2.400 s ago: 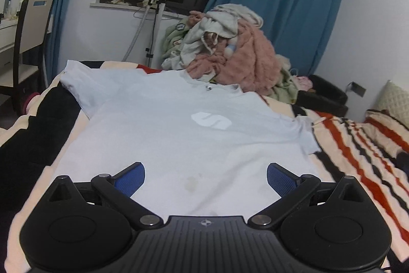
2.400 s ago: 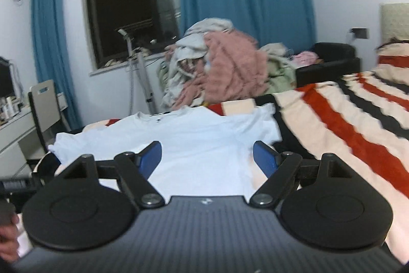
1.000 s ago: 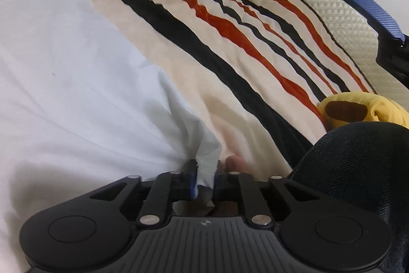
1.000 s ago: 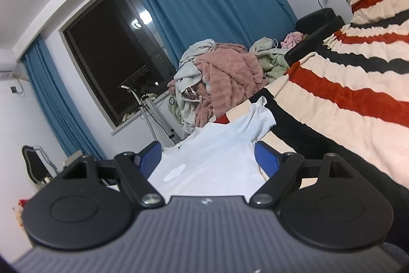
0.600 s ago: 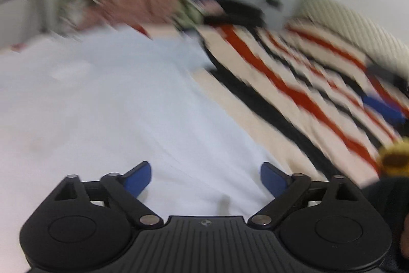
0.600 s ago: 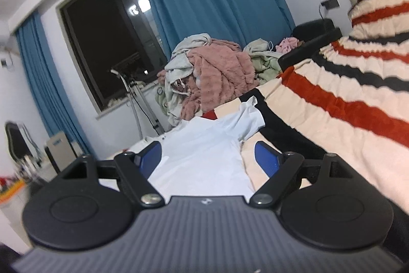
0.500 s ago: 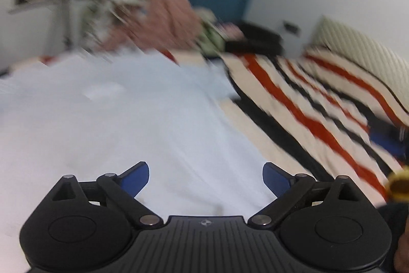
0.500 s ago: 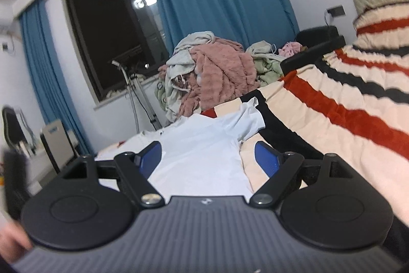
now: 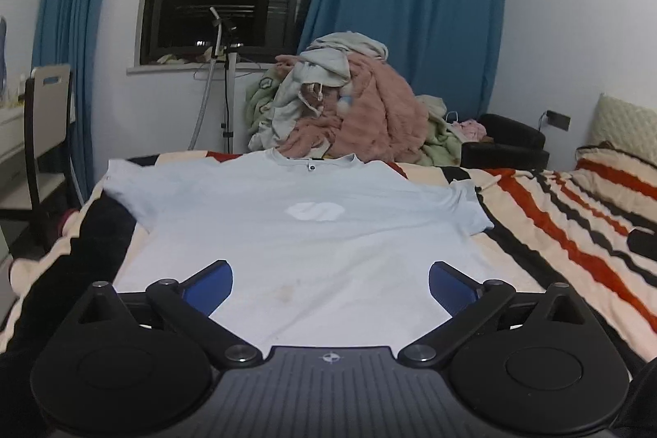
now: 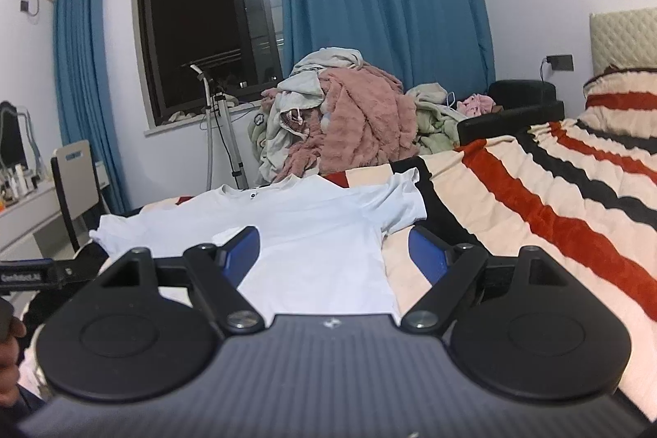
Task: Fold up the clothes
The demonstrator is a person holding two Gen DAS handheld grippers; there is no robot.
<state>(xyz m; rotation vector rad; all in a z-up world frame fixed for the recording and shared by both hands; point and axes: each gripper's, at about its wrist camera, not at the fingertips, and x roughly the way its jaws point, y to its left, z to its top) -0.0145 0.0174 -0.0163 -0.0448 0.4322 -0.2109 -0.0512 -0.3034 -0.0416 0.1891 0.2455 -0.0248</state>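
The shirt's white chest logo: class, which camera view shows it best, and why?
The left wrist view. It looks straight down the shirt, so the whole logo shows, clear of the open left gripper. In the right wrist view, the open right gripper hides most of it; only a pale sliver shows.

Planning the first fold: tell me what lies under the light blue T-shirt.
The light blue T-shirt lies flat on a striped blanket of cream, black and red, which shows on both sides. Anything directly beneath the fabric is covered.
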